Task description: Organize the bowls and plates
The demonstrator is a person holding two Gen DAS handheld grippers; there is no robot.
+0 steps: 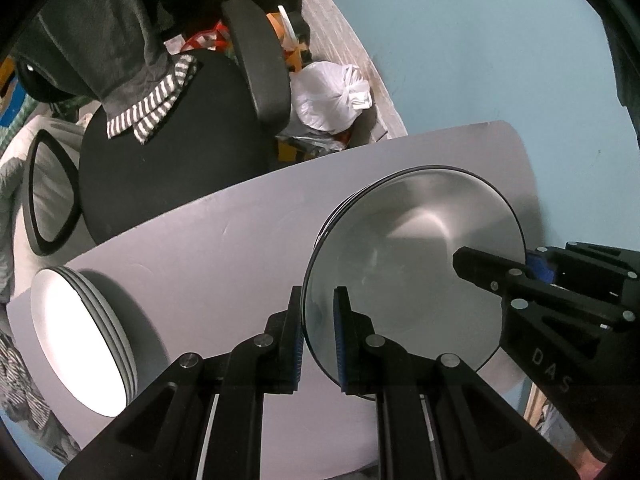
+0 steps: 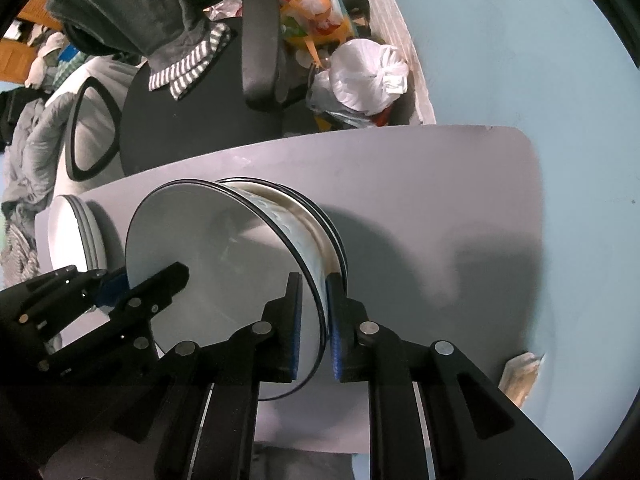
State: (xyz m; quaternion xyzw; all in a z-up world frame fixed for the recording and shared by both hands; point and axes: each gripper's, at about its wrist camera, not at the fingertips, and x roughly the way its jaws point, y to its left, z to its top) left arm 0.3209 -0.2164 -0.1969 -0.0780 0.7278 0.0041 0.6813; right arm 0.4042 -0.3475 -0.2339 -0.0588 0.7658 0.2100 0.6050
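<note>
A shallow steel bowl [image 1: 420,248] is the top piece of a nested stack of steel bowls [image 2: 334,224] on the grey table [image 1: 220,240]. My left gripper [image 1: 320,336] is shut on its near rim in the left wrist view. My right gripper [image 1: 520,270] pinches the opposite rim. In the right wrist view the same bowl [image 2: 208,256] tilts away from the stack, with my right gripper [image 2: 314,320] closed over its rim and my left gripper [image 2: 132,284] on the far side. A stack of white plates [image 1: 80,340] stands at the table's left end.
Behind the table are a black office chair [image 1: 160,160] draped with a grey striped cloth, a tied white plastic bag [image 1: 332,96] and bright clutter on the floor. The white plates [image 2: 72,236] sit close to the left of the bowls. A pale blue floor surrounds the table.
</note>
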